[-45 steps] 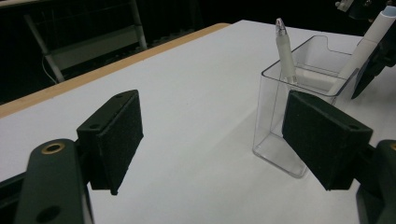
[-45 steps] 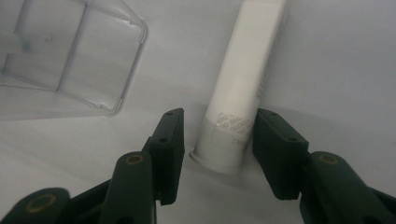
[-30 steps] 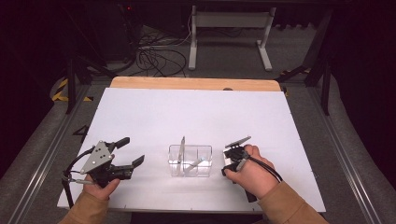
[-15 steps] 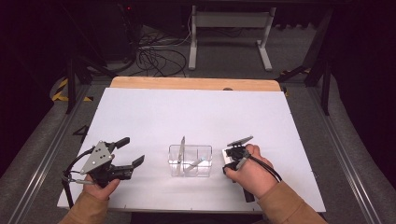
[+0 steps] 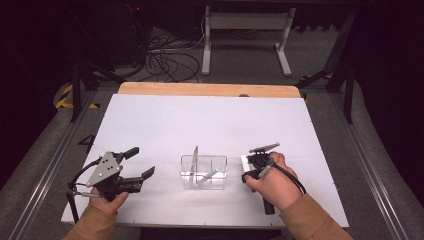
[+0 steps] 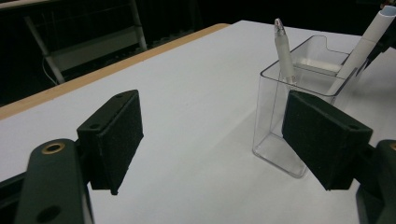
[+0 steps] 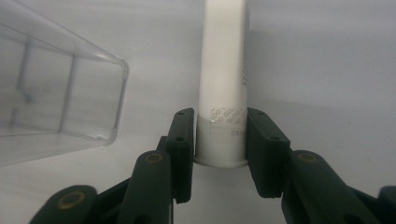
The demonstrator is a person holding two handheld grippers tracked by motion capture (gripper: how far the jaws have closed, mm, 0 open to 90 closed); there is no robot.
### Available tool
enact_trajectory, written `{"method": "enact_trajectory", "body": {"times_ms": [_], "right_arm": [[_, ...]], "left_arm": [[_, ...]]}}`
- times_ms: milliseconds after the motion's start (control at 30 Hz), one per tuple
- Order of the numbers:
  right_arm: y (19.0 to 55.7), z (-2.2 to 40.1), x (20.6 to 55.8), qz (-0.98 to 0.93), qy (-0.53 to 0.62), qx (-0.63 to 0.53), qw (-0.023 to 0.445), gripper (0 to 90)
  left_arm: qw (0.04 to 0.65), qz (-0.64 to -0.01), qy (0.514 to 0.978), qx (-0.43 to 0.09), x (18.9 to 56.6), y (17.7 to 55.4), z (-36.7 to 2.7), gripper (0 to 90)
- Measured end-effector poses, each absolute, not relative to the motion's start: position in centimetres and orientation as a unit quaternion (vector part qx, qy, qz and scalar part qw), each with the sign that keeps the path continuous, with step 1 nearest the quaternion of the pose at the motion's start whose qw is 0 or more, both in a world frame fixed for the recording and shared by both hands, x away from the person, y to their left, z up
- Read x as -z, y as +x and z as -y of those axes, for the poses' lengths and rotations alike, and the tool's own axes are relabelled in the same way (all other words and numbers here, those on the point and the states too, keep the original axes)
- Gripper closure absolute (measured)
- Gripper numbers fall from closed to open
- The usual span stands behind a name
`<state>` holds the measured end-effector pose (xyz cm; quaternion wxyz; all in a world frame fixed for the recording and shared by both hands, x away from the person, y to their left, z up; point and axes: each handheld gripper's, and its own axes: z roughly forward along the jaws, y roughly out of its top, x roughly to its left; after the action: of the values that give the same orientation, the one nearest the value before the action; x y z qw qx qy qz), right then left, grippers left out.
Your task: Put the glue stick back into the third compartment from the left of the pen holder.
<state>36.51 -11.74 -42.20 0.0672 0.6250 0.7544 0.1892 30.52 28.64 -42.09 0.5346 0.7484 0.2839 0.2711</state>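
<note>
So this looks like a tidy-the-desk job: stuff goes into the clear box (image 5: 203, 171) sitting lower middle of the high view on the white table (image 5: 210, 120). Two pens are already in there, I'd say: one standing upright at the left end (image 5: 195, 159), another lying slanted inside (image 5: 209, 174) (hard to say exactly what that one is, it's tiny).

The right gripper (image 7: 219, 140) has a white tube (image 7: 222, 79) clamped between its pads, squeezed near the tube's bottom end; its jaws have just been closing onto it. In the high view that gripper (image 5: 258, 162) sits just right of the box, low on the table. In the left gripper view the tube (image 6: 362, 49) pokes in at the upper right, beside the box's far end, not yet inside as far as I can tell.

The left gripper (image 5: 134, 165) hangs out at lower left, jaws spread wide, nothing between them.

So my guess: two items done, the tube grabbed, drop-in left.
</note>
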Motion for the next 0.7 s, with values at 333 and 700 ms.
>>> {"method": "enact_trajectory", "body": {"times_ms": [333,700], "right_arm": [[36.2,12.6,40.0,-0.755,0.616,-0.215,0.071,65.4],[36.0,13.0,38.6,-0.758,0.607,-0.226,0.081,65.4]], "left_arm": [[0.535,-0.284,0.748,-0.271,42.1,30.5,-28.6,21.3],[0.535,-0.283,0.748,-0.273,42.1,30.5,-28.6,21.3]]}}
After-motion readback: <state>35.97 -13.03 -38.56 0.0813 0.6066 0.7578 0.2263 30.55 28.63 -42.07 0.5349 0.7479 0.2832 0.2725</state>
